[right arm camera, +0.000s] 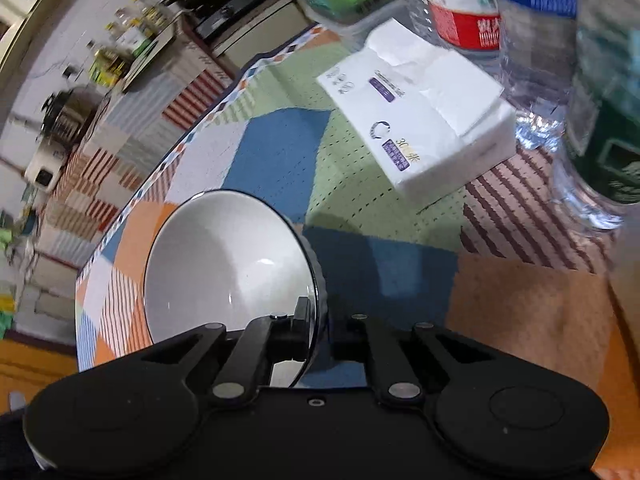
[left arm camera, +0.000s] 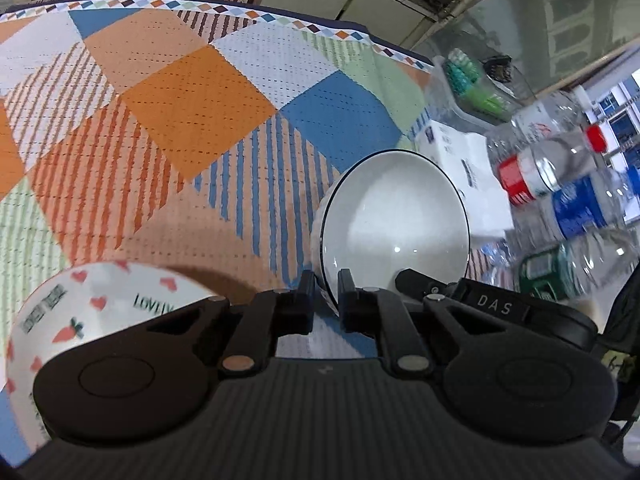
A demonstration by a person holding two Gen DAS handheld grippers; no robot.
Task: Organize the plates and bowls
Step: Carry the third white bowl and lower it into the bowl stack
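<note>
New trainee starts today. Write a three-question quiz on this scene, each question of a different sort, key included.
1. True or false: the left gripper grips a bowl by its rim.
2. What does the right gripper hold? A) white bowl B) tissue pack C) bottle
3. Fill in: the cup left of the left gripper has hearts and ____ printed on it.

Key: 1 true; 2 A; 3 carrots.

surface (left arm camera: 192, 120): patchwork cloth, orange/blue/green/white | on it: tissue pack (right arm camera: 424, 120), water bottles (left arm camera: 560, 168), clear box (left arm camera: 472, 80) with green items, patterned bowl (left arm camera: 92, 312)
</note>
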